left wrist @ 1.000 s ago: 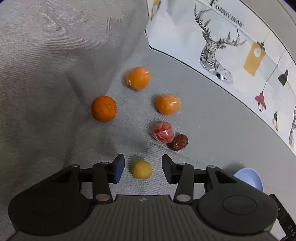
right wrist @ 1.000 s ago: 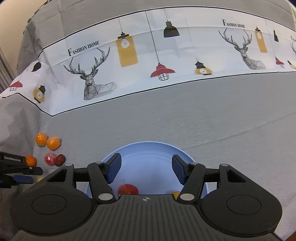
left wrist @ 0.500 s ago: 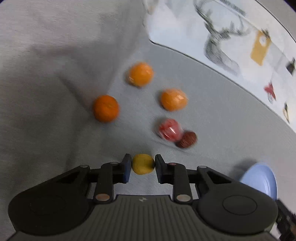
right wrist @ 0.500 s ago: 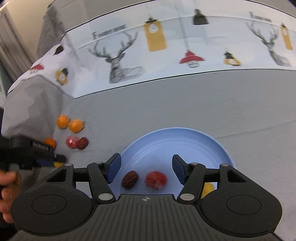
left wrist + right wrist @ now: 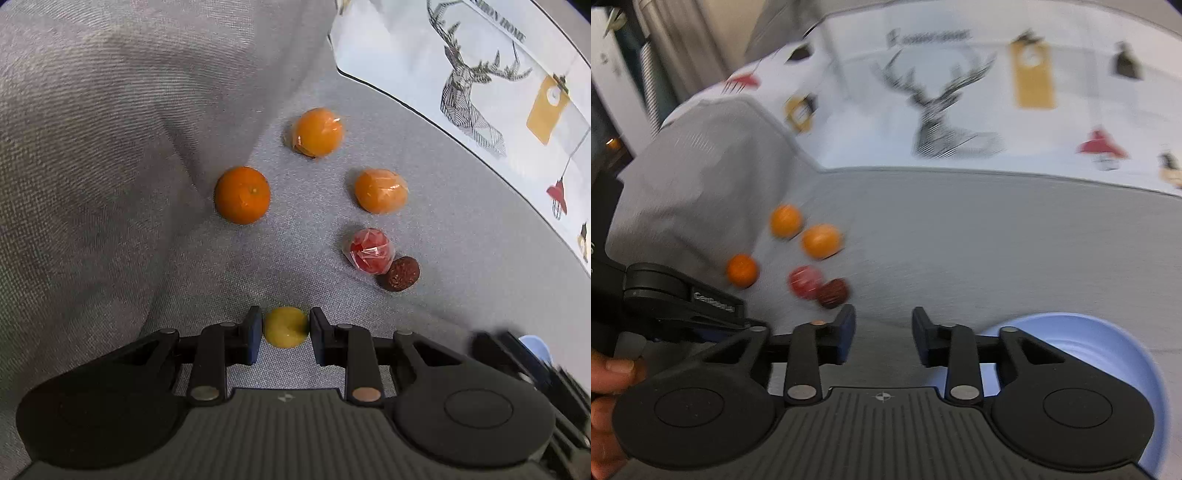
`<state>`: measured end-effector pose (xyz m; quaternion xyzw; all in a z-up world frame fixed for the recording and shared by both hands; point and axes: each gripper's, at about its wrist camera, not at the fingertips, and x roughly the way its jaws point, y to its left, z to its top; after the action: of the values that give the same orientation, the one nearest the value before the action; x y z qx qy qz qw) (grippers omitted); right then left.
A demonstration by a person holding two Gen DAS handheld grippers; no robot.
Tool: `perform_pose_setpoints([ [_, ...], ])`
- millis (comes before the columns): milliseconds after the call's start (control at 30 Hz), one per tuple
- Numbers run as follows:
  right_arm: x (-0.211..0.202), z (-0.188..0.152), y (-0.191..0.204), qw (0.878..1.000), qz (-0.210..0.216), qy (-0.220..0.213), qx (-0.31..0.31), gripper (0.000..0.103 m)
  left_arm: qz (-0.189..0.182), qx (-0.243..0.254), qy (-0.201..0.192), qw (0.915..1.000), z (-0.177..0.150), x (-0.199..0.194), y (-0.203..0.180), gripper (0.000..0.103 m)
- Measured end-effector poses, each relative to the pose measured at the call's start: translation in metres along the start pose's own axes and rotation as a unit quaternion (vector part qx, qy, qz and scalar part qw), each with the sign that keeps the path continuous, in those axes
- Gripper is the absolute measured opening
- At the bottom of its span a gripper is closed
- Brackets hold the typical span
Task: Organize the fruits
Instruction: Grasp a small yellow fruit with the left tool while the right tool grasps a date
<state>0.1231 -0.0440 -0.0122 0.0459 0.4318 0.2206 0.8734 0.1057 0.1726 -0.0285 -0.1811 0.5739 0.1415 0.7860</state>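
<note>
"HOME" reads partly on the deer-print cloth (image 5: 480, 74). On grey fabric, the left gripper (image 5: 285, 334) clamps a small yellow fruit (image 5: 285, 327); three oranges (image 5: 242, 199) lie beyond. The right gripper (image 5: 883, 334) hangs parted, beside a blue plate (image 5: 1108, 343).

My left view was sharp and evenly lit, with soft shadows under the fruit; my right view smeared with motion blur, edges bowed.
</note>
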Motion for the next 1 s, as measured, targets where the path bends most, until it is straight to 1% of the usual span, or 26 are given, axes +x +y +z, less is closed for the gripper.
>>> perform_pose_setpoints([
  [100, 0.018, 0.004, 0.014, 0.999, 0.009, 0.002, -0.046, 0.063, -0.005, -0.01, 0.002, 0.9999, 0.0, -0.001, 0.003, 0.03],
  [167, 0.029, 0.006, 0.022, 0.997, 0.013, 0.005, -0.073, 0.067, -0.005, -0.01, 0.002, 0.9999, 0.001, 0.0, 0.002, 0.03],
  [267, 0.044, 0.009, 0.026, 0.995, 0.007, 0.01, -0.095, 0.067, -0.009, -0.02, 0.004, 0.9998, 0.001, -0.001, 0.004, 0.03],
  [367, 0.056, 0.013, 0.023, 0.995, 0.013, 0.013, -0.098, 0.067, -0.011, -0.021, 0.004, 0.9997, 0.002, -0.002, 0.005, 0.03],
  [467, 0.066, 0.014, 0.025, 0.993, 0.021, 0.016, -0.114, 0.066, -0.015, -0.027, 0.005, 0.9995, 0.003, -0.003, 0.007, 0.03],
  [667, 0.074, 0.016, 0.025, 0.991, 0.039, 0.017, -0.124, 0.067, -0.013, -0.029, 0.005, 0.9995, 0.002, -0.004, 0.007, 0.03],
  [833, 0.076, 0.008, 0.034, 0.984, 0.035, 0.019, -0.172, 0.067, -0.011, -0.028, 0.004, 0.9995, 0.002, -0.005, 0.007, 0.03],
  [900, 0.076, 0.005, 0.04, 0.981, 0.04, 0.021, -0.191, 0.063, -0.01, -0.027, 0.003, 0.9996, 0.002, -0.005, 0.006, 0.03],
  [933, 0.075, 0.002, 0.042, 0.979, 0.041, 0.02, -0.2, 0.056, -0.009, -0.026, 0.002, 0.9996, 0.002, -0.005, 0.006, 0.03],
  [1000, 0.073, -0.001, 0.045, 0.976, 0.043, 0.016, -0.212, 0.036, -0.008, -0.023, 0.002, 0.9997, 0.002, -0.005, 0.004, 0.03],
])
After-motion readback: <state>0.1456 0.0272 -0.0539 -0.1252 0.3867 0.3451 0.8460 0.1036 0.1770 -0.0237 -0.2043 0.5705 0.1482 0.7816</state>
